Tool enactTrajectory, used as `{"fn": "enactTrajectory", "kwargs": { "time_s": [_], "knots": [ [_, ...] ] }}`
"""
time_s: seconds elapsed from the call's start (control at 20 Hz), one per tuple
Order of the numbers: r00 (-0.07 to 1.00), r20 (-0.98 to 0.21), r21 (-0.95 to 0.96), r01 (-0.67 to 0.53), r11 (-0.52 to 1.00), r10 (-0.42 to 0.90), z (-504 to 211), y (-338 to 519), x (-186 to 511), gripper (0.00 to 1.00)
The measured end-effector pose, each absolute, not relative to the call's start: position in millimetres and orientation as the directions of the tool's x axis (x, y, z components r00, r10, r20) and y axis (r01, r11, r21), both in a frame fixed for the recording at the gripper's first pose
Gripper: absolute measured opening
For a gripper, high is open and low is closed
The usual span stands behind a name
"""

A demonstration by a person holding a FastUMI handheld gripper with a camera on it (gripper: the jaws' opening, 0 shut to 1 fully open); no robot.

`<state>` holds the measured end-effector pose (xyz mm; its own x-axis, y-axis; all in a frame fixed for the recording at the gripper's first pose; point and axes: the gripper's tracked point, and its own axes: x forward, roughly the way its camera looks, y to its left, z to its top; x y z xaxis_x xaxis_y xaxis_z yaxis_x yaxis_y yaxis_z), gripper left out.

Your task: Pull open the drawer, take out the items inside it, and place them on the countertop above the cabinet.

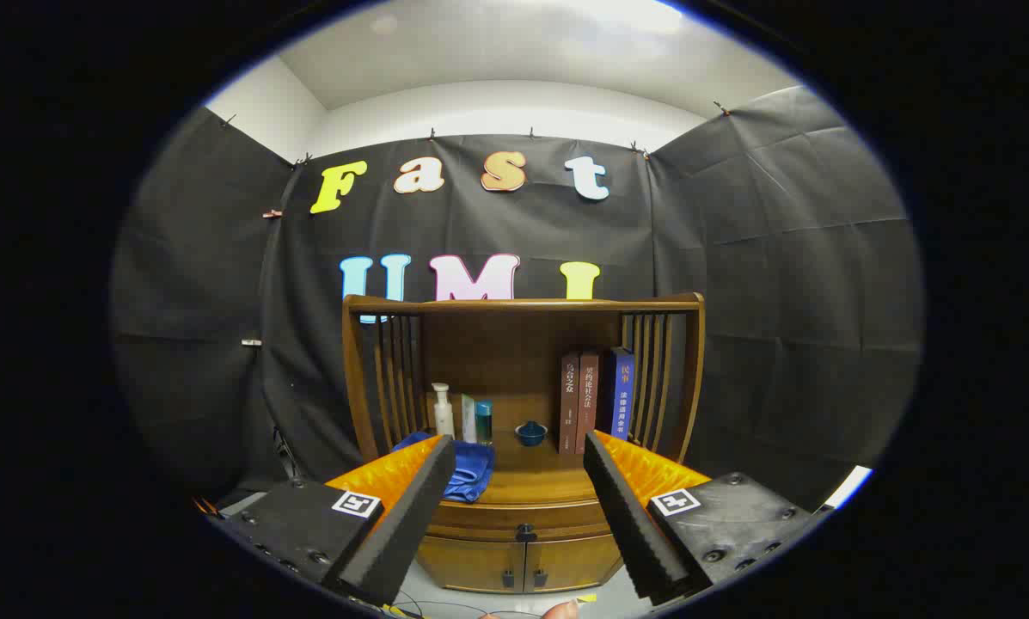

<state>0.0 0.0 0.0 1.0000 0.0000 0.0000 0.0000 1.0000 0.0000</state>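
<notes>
Gripper view: my gripper point(519, 451) has its fingers spread wide, holding nothing. Beyond them stands the glossy brown wooden cabinet point(523, 516), its shut drawer point(523, 519) running crosswise, small dark knob point(525, 533) facing me. On the countertop point(531, 481) above lie a folded blue cloth point(471, 473), bottles point(444, 411), a blue bowl point(530, 433) and upright books point(596, 400).

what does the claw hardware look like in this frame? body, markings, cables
The claw has two long wedge-shaped fingers with ribbed inner faces, spread wide apart. Each sits on an orange textured carrier above a black block body with visible screws. A square black-and-white tag marks each side. Thin cables run beneath.
</notes>
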Motion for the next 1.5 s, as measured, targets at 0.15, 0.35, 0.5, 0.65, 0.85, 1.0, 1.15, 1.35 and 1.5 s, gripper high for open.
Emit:
{"fn": "enactTrajectory", "kwargs": {
  "time_s": [0.15,0.35,0.5,0.65,0.85,1.0,1.15,1.35,1.5],
  "knots": [
    [1.0,0.006,0.007,0.014,1.0,-0.014,7,-8,-6,0.98],
    [0.998,0.041,0.025,0.036,0.999,-0.037,21,-15,-10,0.98],
    [0.998,0.038,0.015,0.041,0.999,-0.042,18,-18,-11,0.98],
    [0.998,0.038,0.013,0.042,0.999,-0.042,15,-21,-13,0.99],
    [0.998,0.02,0.019,0.051,0.999,-0.051,4,-27,-11,0.99],
    [0.999,0.014,0.03,0.051,0.998,-0.052,1,-29,-7,0.98],
    [0.998,0.017,0.03,0.053,0.998,-0.053,-4,-27,-1,0.98],
    [0.999,0.029,0.008,0.024,1.0,-0.024,-15,-19,19,0.99],
    [0.999,0.047,0.001,-0.015,1.0,0.015,-31,-16,44,0.99]
  ]
}}
